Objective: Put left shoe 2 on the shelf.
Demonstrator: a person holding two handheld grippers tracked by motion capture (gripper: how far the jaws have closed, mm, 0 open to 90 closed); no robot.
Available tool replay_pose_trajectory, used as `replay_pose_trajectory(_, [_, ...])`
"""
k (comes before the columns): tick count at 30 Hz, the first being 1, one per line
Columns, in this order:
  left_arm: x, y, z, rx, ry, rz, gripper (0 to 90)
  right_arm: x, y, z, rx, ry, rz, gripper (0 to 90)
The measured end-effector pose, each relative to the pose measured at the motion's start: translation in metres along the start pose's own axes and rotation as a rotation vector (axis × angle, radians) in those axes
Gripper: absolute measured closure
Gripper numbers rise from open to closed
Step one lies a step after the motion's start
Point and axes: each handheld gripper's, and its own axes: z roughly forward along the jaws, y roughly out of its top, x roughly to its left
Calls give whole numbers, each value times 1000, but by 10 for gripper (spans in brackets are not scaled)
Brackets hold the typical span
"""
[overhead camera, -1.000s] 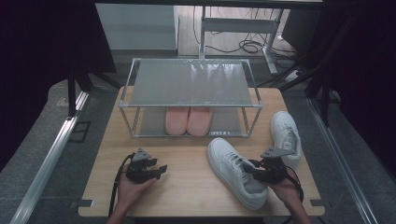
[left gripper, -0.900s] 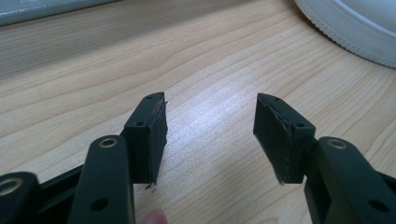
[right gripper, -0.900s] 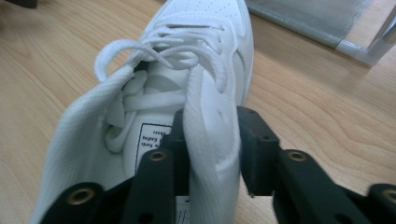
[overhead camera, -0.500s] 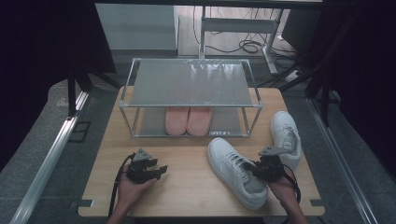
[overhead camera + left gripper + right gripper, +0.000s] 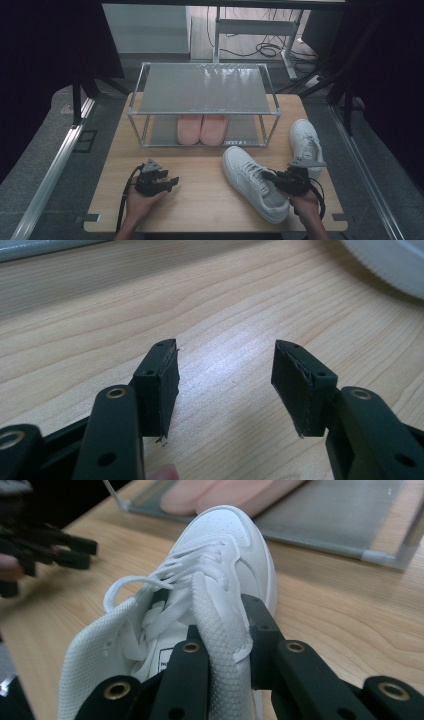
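Two white lace-up sneakers (image 5: 255, 182) (image 5: 306, 145); two pink slippers (image 5: 189, 129) (image 5: 214, 129); one two-tier metal shoe rack (image 5: 205, 90); two black two-jaw grippers (image 5: 167, 184) (image 5: 272, 177); one wooden table (image 5: 200, 200).

The near sneaker (image 5: 254, 181) is white all over, with white laces (image 5: 165, 577) and a mesh-textured collar; the second sneaker (image 5: 305, 144) is white too. 2 slippers (image 5: 202, 128) are pale pink. The rack (image 5: 203, 88) has silver-grey tubes and dotted grey shelves. The table (image 5: 200, 195) is light wood with fine grain. Both grippers' jaws are black.
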Motion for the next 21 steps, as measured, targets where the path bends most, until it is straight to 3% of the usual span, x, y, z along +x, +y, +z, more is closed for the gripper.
replay_pose_trajectory(6, [0, 1, -1, -3, 2, -1, 449, -1, 3, -7, -77, 68, 65, 814])
replay_pose_trajectory(21, [0, 1, -2, -6, 10, -1, 449, 8, 21, -19, -216, 150, 119, 815])
